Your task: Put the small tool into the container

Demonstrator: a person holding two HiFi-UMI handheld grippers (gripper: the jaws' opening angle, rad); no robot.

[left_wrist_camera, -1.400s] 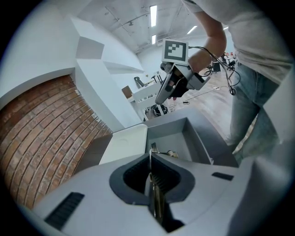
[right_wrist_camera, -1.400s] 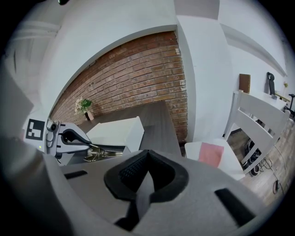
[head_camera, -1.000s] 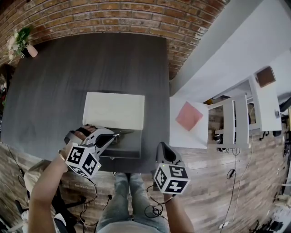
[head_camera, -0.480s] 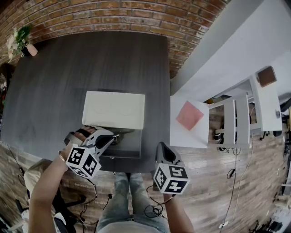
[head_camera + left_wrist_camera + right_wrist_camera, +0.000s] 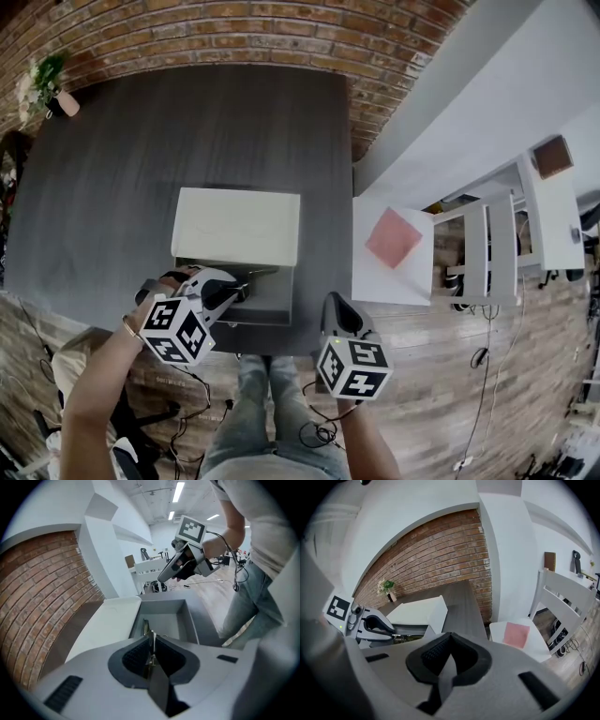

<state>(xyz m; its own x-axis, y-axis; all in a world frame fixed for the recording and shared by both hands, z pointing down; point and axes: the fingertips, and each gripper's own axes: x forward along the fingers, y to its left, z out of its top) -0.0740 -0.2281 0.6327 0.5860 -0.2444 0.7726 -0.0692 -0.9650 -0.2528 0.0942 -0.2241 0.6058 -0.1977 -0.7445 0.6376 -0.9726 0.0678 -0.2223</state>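
A grey open container (image 5: pixel 274 298) sits at the table's near edge, against a white box (image 5: pixel 236 225). My left gripper (image 5: pixel 236 292) hovers over the container's left end, shut on a thin metal small tool (image 5: pixel 151 641) whose tip pokes out between the pads. In the left gripper view the container (image 5: pixel 165 619) lies straight ahead below the jaws, and a thin sliver (image 5: pixel 144 625) shows along its wall beside the white box (image 5: pixel 105 627). My right gripper (image 5: pixel 337 314) waits off the table's near edge, shut with nothing in it.
The dark table (image 5: pixel 187 131) reaches back to a brick wall (image 5: pixel 234 33). A small potted plant (image 5: pixel 47 89) stands at its far left corner. Right of the table are a white stool with a pink square (image 5: pixel 392 239) and a white chair (image 5: pixel 487 248).
My left gripper has shifted slightly nearer to me and to the right, over the container. The right gripper has stayed where it was.
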